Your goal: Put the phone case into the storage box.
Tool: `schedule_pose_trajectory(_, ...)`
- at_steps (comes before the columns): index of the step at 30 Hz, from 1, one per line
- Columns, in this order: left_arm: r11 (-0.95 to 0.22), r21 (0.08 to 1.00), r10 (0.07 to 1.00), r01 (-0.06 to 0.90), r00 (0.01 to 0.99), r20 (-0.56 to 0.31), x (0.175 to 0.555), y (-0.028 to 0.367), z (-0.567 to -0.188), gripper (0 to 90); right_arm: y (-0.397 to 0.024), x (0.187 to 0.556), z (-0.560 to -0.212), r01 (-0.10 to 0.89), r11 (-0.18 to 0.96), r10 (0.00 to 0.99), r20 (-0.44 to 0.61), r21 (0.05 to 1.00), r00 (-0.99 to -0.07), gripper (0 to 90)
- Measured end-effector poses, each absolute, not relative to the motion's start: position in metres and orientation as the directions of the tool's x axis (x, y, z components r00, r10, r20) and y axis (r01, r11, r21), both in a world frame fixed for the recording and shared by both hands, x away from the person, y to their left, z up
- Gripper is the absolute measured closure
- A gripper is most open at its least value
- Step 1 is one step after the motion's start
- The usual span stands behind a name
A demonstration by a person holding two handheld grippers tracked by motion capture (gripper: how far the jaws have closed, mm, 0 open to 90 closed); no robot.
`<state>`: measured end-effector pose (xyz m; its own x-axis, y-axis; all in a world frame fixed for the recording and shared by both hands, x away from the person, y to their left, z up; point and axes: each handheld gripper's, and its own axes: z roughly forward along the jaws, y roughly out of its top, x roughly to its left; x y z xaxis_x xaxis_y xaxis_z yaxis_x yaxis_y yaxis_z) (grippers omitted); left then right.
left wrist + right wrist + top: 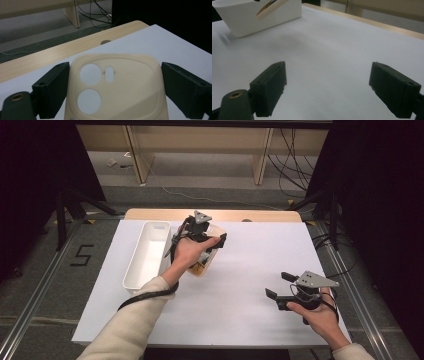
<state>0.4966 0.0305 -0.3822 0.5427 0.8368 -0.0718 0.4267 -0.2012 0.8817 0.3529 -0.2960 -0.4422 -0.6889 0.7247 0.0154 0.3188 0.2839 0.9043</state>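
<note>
A cream phone case point(125, 95) with round camera cut-outs sits between the jaws of my left gripper point(115, 86), and both jaws press on its long edges. In the high view the left gripper point(206, 232) holds the phone case point(204, 264) tilted just above the white table, right beside the white bin point(155, 226). My right gripper point(278, 285) hovers low over the front right of the table, jaws wide apart. Nothing but bare white surface lies between the jaws of the right gripper point(327, 85).
The long white bin point(262, 17) stands at the table's left, with the phone case's edge point(268, 7) in front of its rim. A wooden strip point(150, 214) runs along the far edge. Black stands and cables flank the table.
</note>
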Motion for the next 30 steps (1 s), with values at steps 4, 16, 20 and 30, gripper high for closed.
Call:
schedule_pose_trajectory(4,-0.194,0.885,0.842,0.424,0.535,-0.072,0.497,0.034,-0.379,11.1,-0.296,0.353,-0.442,0.319,0.283,0.725,0.016,0.904,-0.688,15.3)
schedule_pose_trajectory(16,-0.177,0.891,0.856,0.417,0.513,-0.070,0.498,0.047,-0.372,11.1,-0.296,0.353,-0.442,0.319,0.284,0.725,0.015,0.904,-0.689,15.4)
schedule_pose_trajectory(20,-0.181,0.891,0.859,0.416,0.509,-0.063,0.498,0.052,-0.370,11.1,-0.296,0.353,-0.442,0.321,0.284,0.726,0.016,0.904,-0.688,15.4)
schedule_pose_trajectory(30,-0.170,0.891,0.868,0.421,0.492,-0.067,0.498,0.060,-0.368,11.1,-0.296,0.353,-0.442,0.320,0.284,0.726,0.015,0.904,-0.688,15.3)
